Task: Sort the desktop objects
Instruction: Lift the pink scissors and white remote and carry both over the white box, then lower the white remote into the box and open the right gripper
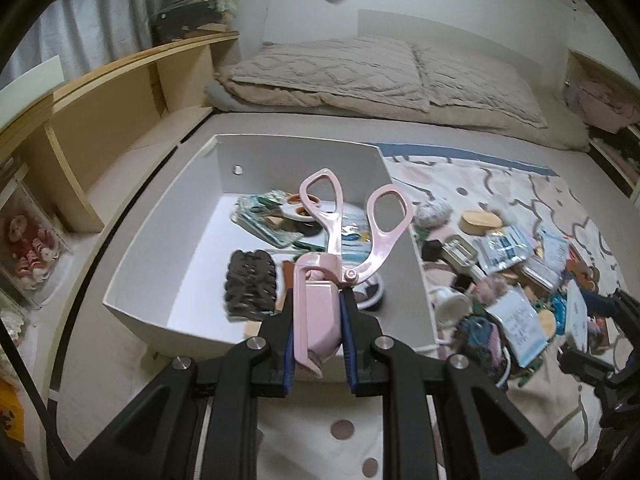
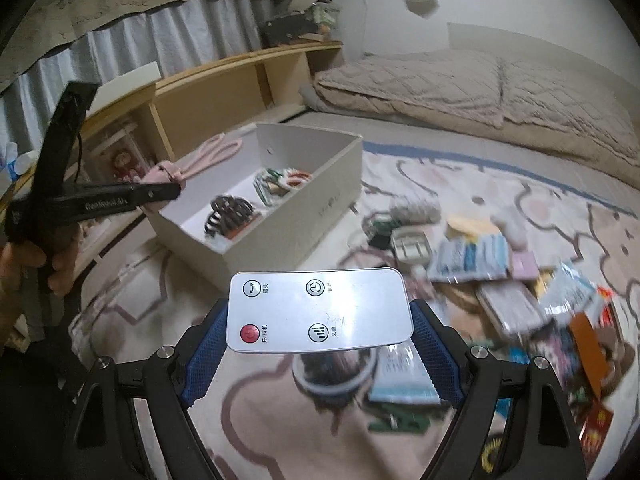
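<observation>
The left gripper (image 1: 318,334) was clamped on the sheathed blade end of some pink scissors (image 1: 340,240), handles up over the white box (image 1: 136,248). The right gripper (image 2: 318,346) pinched a white remote (image 2: 320,312) by its edges, above the patterned blanket (image 2: 500,184) near the loose pile (image 2: 512,280).

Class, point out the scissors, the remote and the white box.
scissors (image 1: 316,300): left wrist view, pink sheath.
remote (image 2: 320,310): right wrist view, middle of face.
white box (image 2: 304,216): right wrist view, outer side wall.

Bedroom: quilted bedding (image 1: 360,76), curtained shelves (image 2: 224,80).
</observation>
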The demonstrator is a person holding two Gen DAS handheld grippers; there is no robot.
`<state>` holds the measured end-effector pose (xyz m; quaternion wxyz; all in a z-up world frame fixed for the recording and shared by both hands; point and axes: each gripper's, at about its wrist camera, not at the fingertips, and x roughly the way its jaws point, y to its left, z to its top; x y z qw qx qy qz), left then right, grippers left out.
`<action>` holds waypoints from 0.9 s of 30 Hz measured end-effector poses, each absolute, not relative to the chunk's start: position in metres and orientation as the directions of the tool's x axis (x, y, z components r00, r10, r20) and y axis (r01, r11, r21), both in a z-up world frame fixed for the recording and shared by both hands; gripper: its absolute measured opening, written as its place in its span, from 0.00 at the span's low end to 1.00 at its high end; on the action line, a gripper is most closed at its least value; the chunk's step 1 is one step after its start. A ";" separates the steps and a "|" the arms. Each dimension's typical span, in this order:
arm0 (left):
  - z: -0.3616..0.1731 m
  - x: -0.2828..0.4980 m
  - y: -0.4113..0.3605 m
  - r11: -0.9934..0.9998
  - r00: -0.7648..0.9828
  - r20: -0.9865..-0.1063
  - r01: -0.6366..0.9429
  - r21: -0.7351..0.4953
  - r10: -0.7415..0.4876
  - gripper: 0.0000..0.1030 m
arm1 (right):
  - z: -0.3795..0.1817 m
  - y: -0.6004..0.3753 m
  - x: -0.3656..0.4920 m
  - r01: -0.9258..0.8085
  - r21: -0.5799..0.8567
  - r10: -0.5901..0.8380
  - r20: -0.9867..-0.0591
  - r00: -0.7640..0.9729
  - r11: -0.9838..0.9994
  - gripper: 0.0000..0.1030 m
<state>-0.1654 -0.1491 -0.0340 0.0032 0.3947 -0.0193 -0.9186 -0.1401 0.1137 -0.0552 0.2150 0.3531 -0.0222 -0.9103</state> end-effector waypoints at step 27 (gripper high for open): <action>-0.047 -0.215 -0.225 -0.995 -0.660 -0.747 0.097 0.020 -0.079 0.19 | -0.030 -0.014 -0.283 0.665 0.052 -0.502 -0.700 -0.507 -0.745 0.84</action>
